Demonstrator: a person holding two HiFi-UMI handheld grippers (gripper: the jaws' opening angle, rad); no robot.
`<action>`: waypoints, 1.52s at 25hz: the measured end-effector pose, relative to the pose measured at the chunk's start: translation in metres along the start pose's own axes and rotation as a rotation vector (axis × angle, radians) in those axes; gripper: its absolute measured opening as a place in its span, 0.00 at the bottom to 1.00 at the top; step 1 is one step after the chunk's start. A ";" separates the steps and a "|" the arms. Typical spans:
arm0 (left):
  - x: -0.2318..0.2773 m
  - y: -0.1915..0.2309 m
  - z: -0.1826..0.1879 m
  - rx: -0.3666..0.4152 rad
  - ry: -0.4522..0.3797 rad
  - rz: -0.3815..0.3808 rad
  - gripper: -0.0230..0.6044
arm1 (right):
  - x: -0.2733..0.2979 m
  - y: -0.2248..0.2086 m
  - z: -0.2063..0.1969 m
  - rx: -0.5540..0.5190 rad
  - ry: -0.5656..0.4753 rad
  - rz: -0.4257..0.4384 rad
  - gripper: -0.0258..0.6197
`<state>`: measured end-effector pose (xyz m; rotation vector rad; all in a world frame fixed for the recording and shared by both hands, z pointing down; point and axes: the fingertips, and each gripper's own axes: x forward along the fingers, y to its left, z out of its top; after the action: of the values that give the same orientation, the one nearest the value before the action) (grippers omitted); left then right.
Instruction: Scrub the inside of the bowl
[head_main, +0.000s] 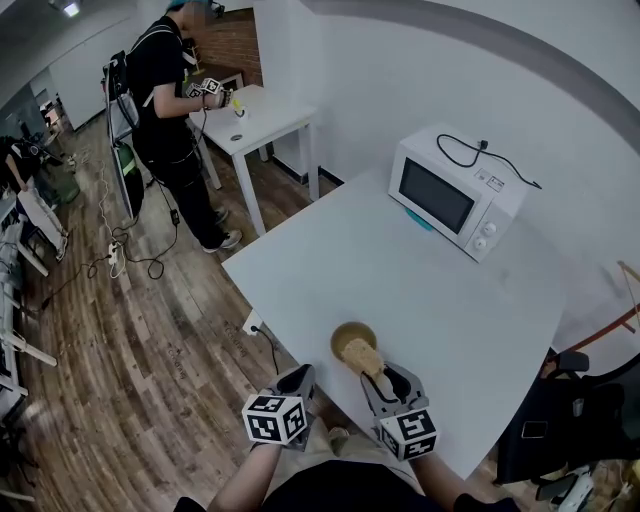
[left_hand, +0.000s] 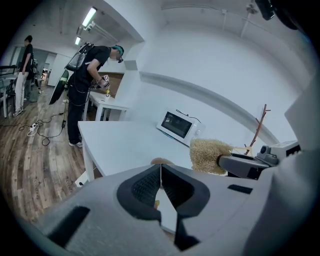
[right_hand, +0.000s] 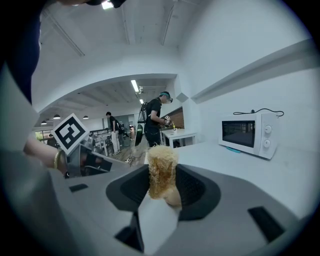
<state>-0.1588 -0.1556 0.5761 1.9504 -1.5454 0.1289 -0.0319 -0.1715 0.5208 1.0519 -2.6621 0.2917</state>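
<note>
Where the plank floor (head_main: 120, 330) runs up to the white wall, the holdings are listed by size.

1. White surface (head_main: 420, 290): large and square-cornered, set against the wall, mostly bare.
2. Person in black (head_main: 170, 110): standing in the background, bent over a small white table (head_main: 270, 115), marker-cubed device in hand.
3. White microwave (head_main: 455, 195): on the far side of the surface by the wall, door closed, black cable (head_main: 480, 155) coiled on its top.
4. Left tongs (head_main: 297, 380): held at the near edge of the surface, left of the bowl. The left gripper view shows the 2 jaws pressed together with nothing between them.
5. Right tongs (head_main: 385, 385): beside the left pair, at the same near edge. The right gripper view shows the jaws pinching the scrubber, which stands up out of them.
6. Wooden bowl (head_main: 350, 338): round, tan, upright on the surface close to its near edge, just ahead of both tongs and well apart from the microwave.
7. Loofah scrubber (head_main: 365, 357): pale yellow, fibrous. In the head view it lies over the bowl's near right rim; whether it touches the bowl cannot be told.
</note>
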 end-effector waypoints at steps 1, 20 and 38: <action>0.004 0.000 0.000 -0.003 0.007 -0.007 0.07 | 0.001 -0.002 -0.002 0.003 0.005 -0.005 0.29; 0.092 0.012 0.000 -0.016 0.168 -0.159 0.07 | 0.034 -0.042 -0.024 0.070 0.091 -0.135 0.29; 0.151 0.015 -0.023 -0.056 0.331 -0.235 0.23 | 0.047 -0.055 -0.039 0.117 0.137 -0.195 0.29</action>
<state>-0.1197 -0.2717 0.6678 1.9359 -1.0892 0.2891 -0.0200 -0.2303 0.5769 1.2677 -2.4253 0.4663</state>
